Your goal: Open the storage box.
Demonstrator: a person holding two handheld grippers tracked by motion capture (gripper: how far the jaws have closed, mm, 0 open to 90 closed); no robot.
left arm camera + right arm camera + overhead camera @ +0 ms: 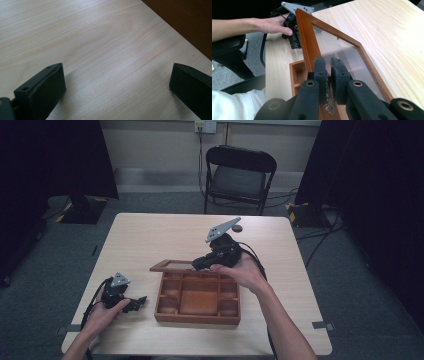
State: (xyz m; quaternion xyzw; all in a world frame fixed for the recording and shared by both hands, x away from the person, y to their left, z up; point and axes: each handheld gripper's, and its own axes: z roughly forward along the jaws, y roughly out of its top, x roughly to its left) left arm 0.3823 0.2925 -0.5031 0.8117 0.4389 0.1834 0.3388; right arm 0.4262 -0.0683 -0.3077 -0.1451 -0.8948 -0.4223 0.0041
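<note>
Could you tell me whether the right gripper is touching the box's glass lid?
Touching. The right gripper view shows the right gripper with both jaws closed on the front edge of the raised glass lid.

Black grippers (140,301) with grey three-cornered plates (222,228), black cables, and a white sleeve (234,106).

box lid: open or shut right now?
Open. The glass-paned lid is swung up off the wooden box, its compartments exposed, and the right gripper is clamped on the lid's frame edge.
</note>
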